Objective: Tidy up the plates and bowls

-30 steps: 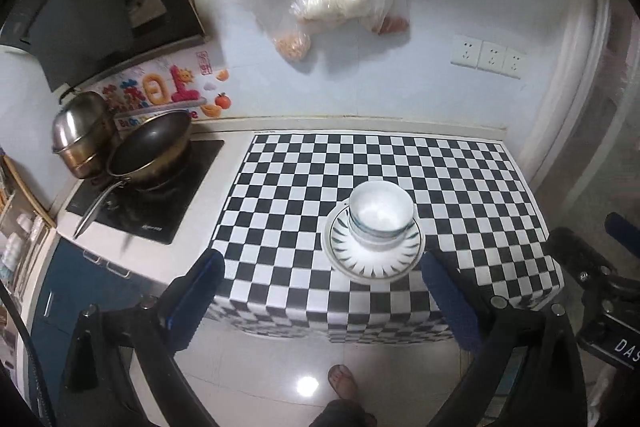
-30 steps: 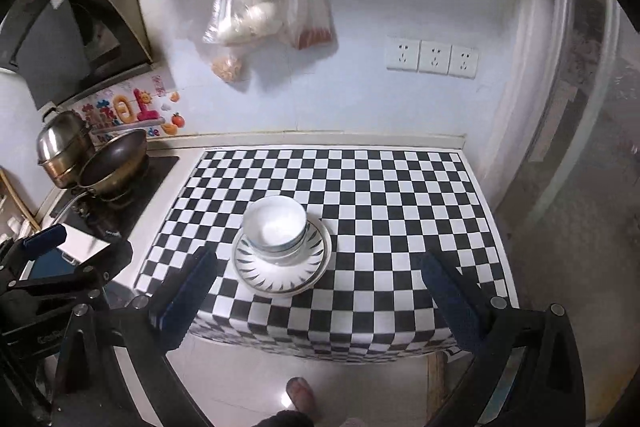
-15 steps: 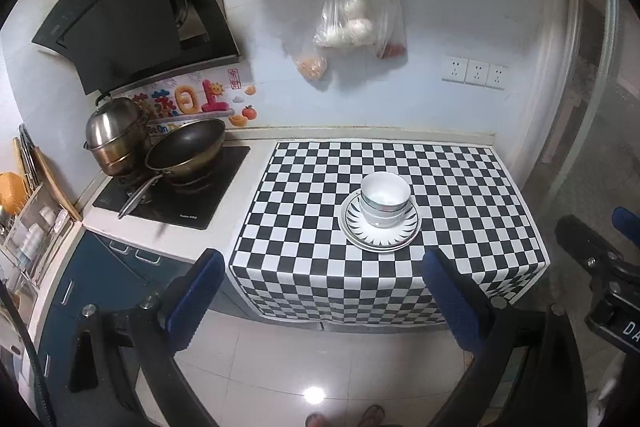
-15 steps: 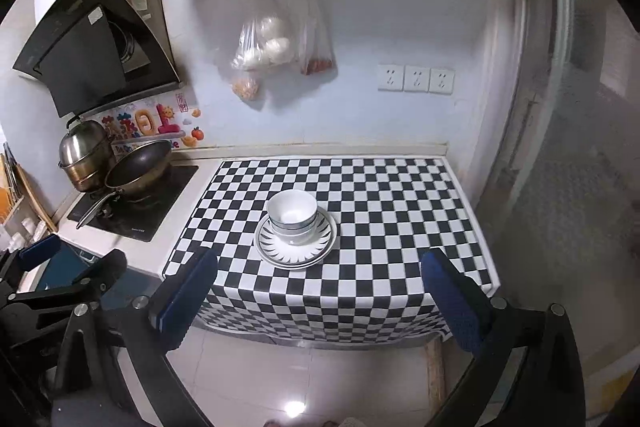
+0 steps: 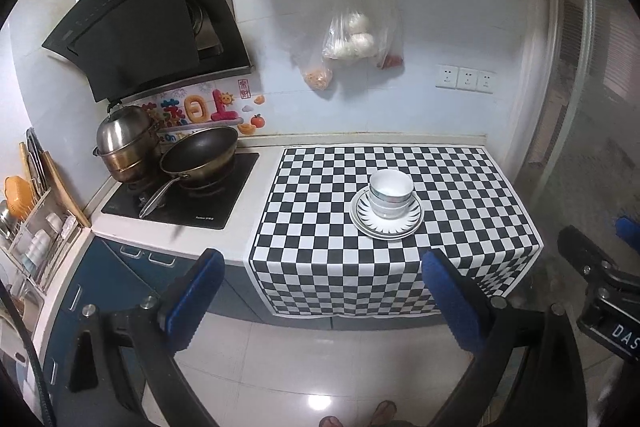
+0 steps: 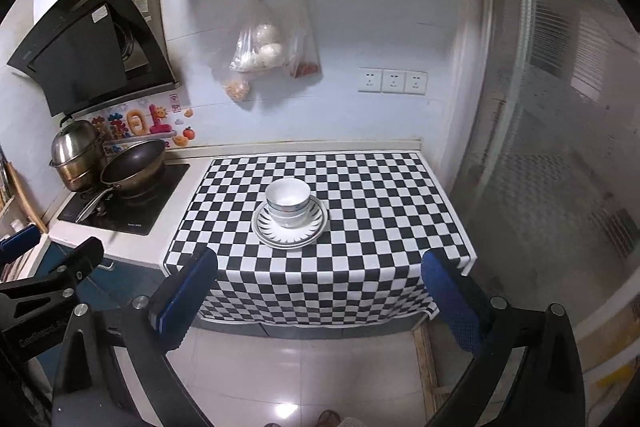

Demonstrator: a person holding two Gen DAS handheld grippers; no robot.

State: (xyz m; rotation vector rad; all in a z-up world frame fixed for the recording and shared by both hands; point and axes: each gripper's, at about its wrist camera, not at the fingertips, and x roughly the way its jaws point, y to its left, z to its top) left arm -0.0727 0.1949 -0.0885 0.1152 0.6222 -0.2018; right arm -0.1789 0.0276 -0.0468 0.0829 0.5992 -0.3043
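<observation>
White bowls are stacked on white plates with a black ray pattern, on the black-and-white checkered cloth. The same stack of bowls on plates shows in the right wrist view. My left gripper is open and empty, well back from the counter over the floor. My right gripper is open and empty too, equally far back. The right gripper also shows at the left wrist view's right edge.
A stove with a wok and a steel pot is left of the cloth. A dish rack stands at far left. Bags hang on the wall. A glass door is at right.
Both grippers have pulled back and up from the counter. The bowls and plates look smaller and farther. The stack has not moved.
</observation>
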